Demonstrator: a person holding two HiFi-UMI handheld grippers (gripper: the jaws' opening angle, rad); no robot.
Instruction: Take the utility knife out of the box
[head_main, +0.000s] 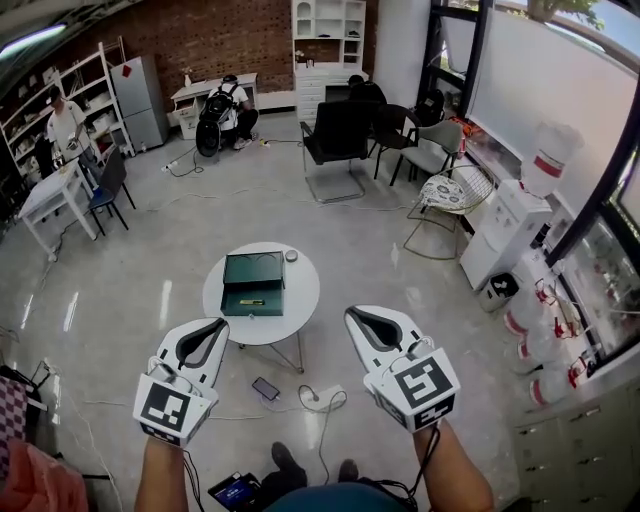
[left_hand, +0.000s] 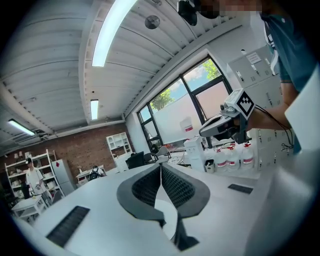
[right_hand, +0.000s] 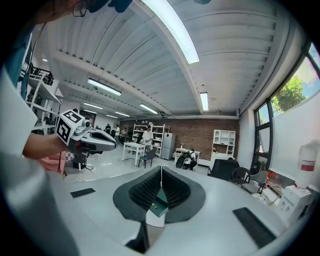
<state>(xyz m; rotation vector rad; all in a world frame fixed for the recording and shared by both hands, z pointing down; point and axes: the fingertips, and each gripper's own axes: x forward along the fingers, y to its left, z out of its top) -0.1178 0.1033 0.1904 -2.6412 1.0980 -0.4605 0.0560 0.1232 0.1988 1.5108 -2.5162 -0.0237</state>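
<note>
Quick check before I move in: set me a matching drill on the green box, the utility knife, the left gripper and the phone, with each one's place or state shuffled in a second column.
Column one:
1. green box
2. utility knife
3. left gripper
4. phone

Column two:
A. on the floor beside the table's legs
B. jaws shut, nothing between them
C. lid open, standing on the round white table
D. lying inside the box

Pairs: 1-C, 2-D, 3-B, 4-A
</note>
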